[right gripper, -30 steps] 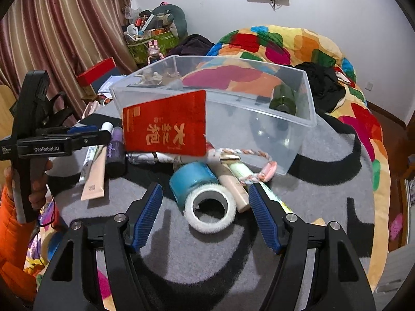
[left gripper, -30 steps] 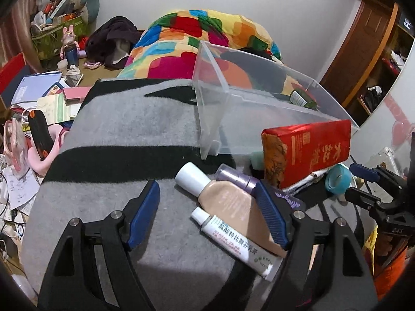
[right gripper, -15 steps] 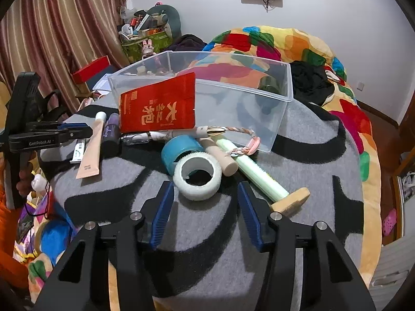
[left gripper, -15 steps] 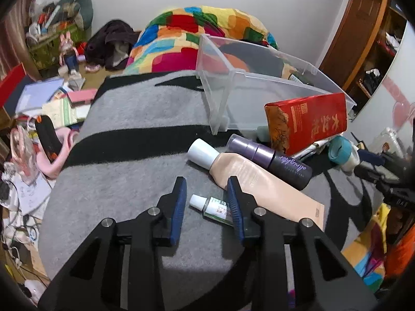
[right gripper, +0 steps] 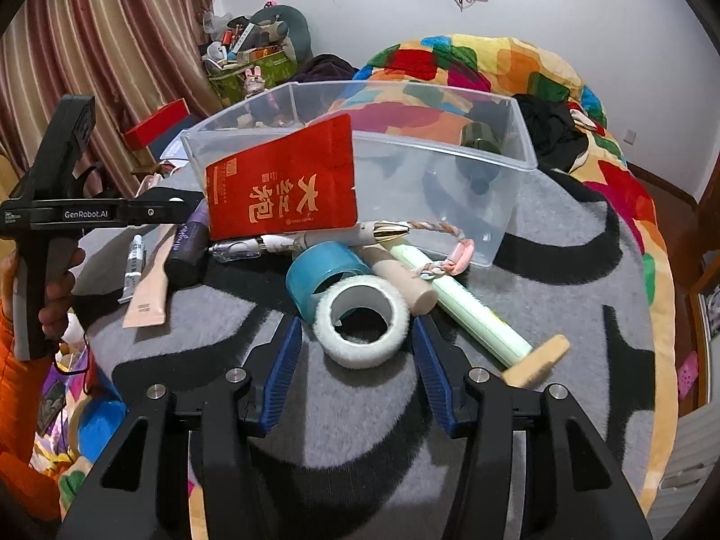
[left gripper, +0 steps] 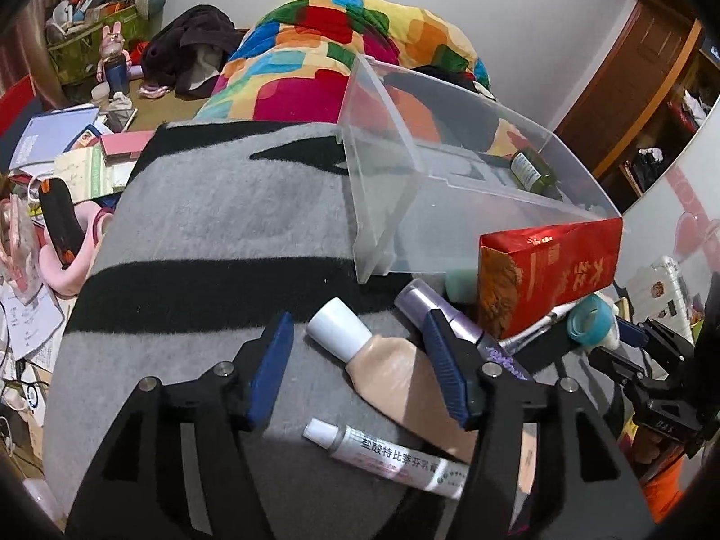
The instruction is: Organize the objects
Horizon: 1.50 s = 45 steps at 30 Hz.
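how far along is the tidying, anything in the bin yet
Barely started. Done: only a dark green bottle lies in the clear bin. In hand: nothing; the left gripper, whose jaws just reopened, and the right gripper are both open. Left: beige tube, white tape roll, red packet and others.

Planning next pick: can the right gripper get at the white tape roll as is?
Probably yes. The right gripper is open, with the white tape roll just ahead between its fingers, nothing on top. The blue tape roll touches its far side, which may crowd the grasp.
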{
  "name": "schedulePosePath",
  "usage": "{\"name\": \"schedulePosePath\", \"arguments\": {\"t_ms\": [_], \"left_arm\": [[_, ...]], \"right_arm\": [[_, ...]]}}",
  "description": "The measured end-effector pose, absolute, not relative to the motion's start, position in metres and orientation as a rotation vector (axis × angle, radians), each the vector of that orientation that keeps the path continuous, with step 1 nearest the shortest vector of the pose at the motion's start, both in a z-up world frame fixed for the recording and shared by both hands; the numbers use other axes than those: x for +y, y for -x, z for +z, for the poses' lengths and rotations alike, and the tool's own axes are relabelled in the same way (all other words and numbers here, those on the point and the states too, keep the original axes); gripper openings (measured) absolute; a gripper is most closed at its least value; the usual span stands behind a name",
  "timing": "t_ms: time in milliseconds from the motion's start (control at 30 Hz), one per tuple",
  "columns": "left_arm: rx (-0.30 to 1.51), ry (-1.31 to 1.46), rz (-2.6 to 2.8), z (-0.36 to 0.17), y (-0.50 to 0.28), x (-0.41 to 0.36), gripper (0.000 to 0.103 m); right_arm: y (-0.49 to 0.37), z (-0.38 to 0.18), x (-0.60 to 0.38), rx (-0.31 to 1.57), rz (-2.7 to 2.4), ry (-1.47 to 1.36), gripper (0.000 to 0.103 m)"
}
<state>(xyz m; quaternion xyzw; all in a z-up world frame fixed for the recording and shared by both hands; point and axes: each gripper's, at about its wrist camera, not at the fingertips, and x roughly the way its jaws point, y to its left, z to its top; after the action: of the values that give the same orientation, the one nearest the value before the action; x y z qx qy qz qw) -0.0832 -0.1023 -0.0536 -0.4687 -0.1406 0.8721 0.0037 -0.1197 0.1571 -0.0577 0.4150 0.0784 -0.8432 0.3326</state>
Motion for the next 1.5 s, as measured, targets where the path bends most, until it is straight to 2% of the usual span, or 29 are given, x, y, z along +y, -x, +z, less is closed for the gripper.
{"name": "schedulePosePath", "arguments": {"t_ms": [67,100,133,233,300,400,633,967,1500], "left_arm": [[-0.399,1.466,2.754,-0.055,0.084,-0.100,0.057],[-0.367,1.464,2.774,-0.055,0.084,-0.097,0.052],[-0.343,1.464,2.787,-0.056,0.083,-0.096,0.045],[-0.301,1.451,2.824,-0.056,0.077,-0.096,0.036],[-0.315,1.439,2.831,-0.055,0.072,-0.096,0.034],[-0.312,1.415,2.837,-0.051,0.065,-0.095,0.022],[-0.295,1.315,2.859,-0.029,0.056,-0.084,0.022],[-0.305,1.095,2.905,0.029,0.056,-0.075,0.021],[-0.305,0.837,2.971,0.101,0.073,-0.068,0.021]], "right_arm": [[0.120,-0.060,0.154,0.205,-2.196,-1.084,0.048],[0.120,-0.061,0.154,0.209,-2.201,-1.079,0.046],[0.119,-0.061,0.154,0.215,-2.206,-1.073,0.041],[0.117,-0.059,0.155,0.217,-2.217,-1.053,0.035],[0.116,-0.057,0.156,0.207,-2.219,-1.042,0.035],[0.112,-0.050,0.159,0.202,-2.234,-1.004,0.035],[0.103,-0.025,0.168,0.159,-2.269,-0.926,0.035],[0.117,0.008,0.174,0.113,-2.358,-0.829,0.035],[0.164,0.016,0.158,0.098,-2.406,-0.826,0.035]]}}
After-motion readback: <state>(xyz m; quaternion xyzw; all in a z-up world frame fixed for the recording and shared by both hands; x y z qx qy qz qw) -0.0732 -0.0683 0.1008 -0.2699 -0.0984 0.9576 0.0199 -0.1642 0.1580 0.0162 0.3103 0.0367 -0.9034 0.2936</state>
